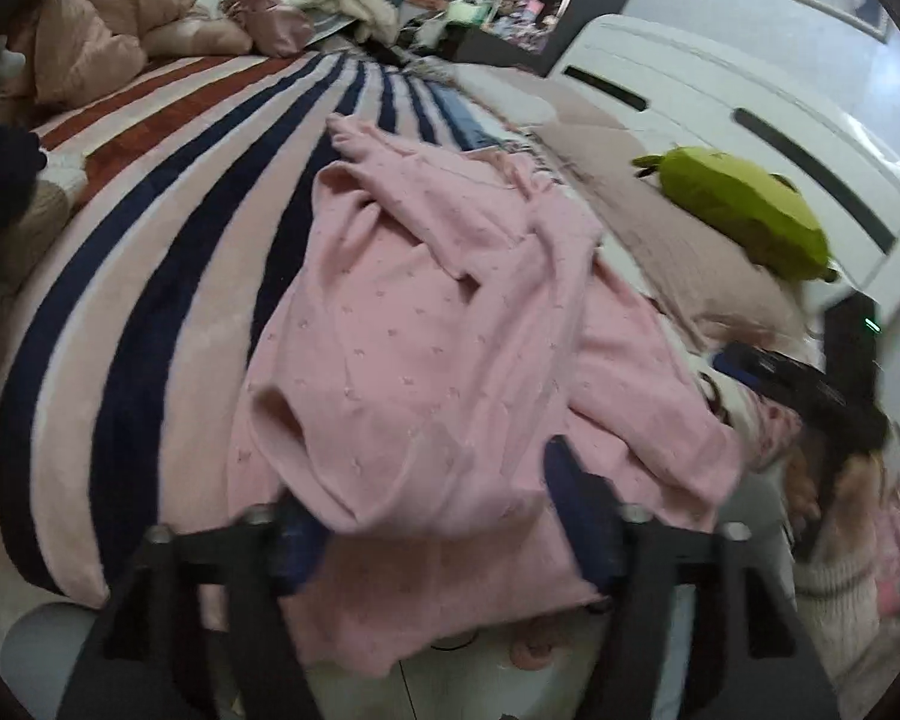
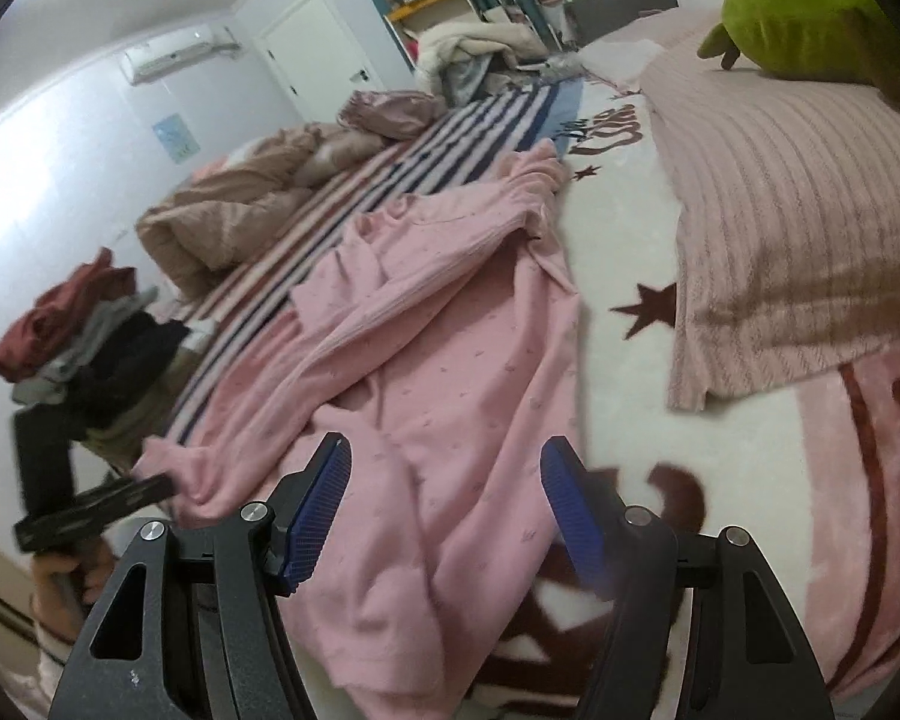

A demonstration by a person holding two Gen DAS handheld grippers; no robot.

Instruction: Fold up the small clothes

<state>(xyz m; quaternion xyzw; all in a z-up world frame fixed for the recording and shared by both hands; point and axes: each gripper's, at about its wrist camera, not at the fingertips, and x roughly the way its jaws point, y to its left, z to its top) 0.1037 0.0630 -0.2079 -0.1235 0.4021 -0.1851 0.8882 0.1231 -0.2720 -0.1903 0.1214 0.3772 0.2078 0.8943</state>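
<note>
A small pink knitted garment point(image 1: 426, 324) lies crumpled on the striped bed blanket point(image 1: 150, 240); it also shows in the right wrist view point(image 2: 438, 372). My left gripper point(image 1: 432, 516) is open, its blue-padded jaws wide apart, with a fold of the garment lying between and over them. My right gripper point(image 2: 444, 504) is open just above the garment's near edge, not touching it. In the right wrist view the left gripper point(image 2: 96, 504) appears at the far left by the garment's corner. The right gripper point(image 1: 810, 396) shows at the right of the left wrist view.
A green plush toy point(image 1: 750, 210) lies on a ribbed pink pillow point(image 2: 798, 228) by the white headboard point(image 1: 720, 96). A pile of dark and red clothes point(image 2: 84, 342) sits at the left. Beige bedding point(image 1: 90, 42) is heaped at the far end.
</note>
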